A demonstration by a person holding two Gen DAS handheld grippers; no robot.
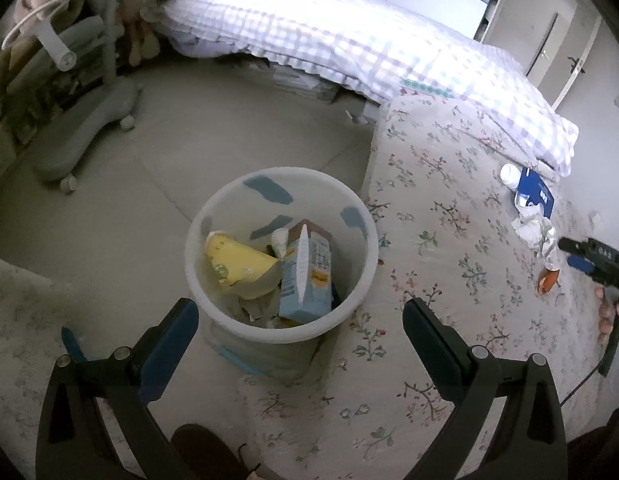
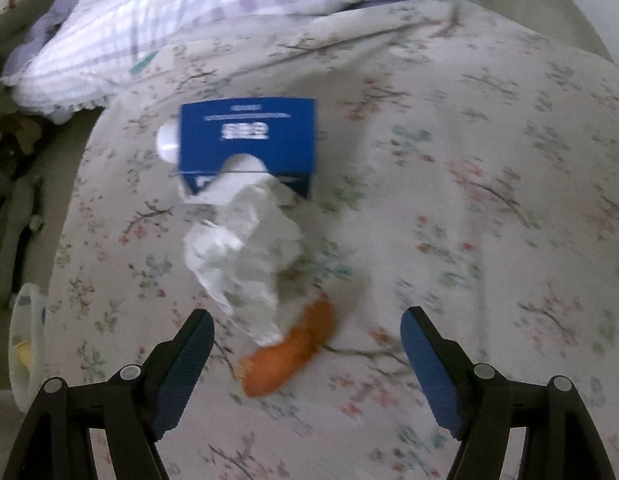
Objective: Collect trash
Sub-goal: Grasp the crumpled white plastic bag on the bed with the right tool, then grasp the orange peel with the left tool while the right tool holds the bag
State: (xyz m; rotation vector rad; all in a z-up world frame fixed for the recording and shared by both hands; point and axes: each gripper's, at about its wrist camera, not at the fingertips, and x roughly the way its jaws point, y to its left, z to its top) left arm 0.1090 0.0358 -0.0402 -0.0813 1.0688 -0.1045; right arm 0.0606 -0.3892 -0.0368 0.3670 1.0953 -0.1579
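A white waste bin [image 1: 213,216] stands on the floor beside the bed and holds a yellow wrapper [image 1: 237,268], a light blue carton [image 1: 307,280] and scraps. My left gripper [image 1: 299,320] hovers open above the bin's near rim, with nothing between its fingers. On the floral bedspread lie a blue box [image 2: 247,138], a crumpled white tissue [image 2: 241,256], an orange piece of food [image 2: 289,354] and a small white bottle [image 2: 167,144]. My right gripper [image 2: 307,330] is open just over the orange piece and the tissue's near end, touching neither. It also shows in the left wrist view as the right gripper [image 1: 579,254].
A checked quilt [image 1: 329,36] covers the far part of the bed. A grey wheeled chair base [image 1: 85,128] stands on the floor at left. A wardrobe door [image 1: 541,28] is at the far right. The bin's edge [image 2: 25,344] shows at the right wrist view's lower left.
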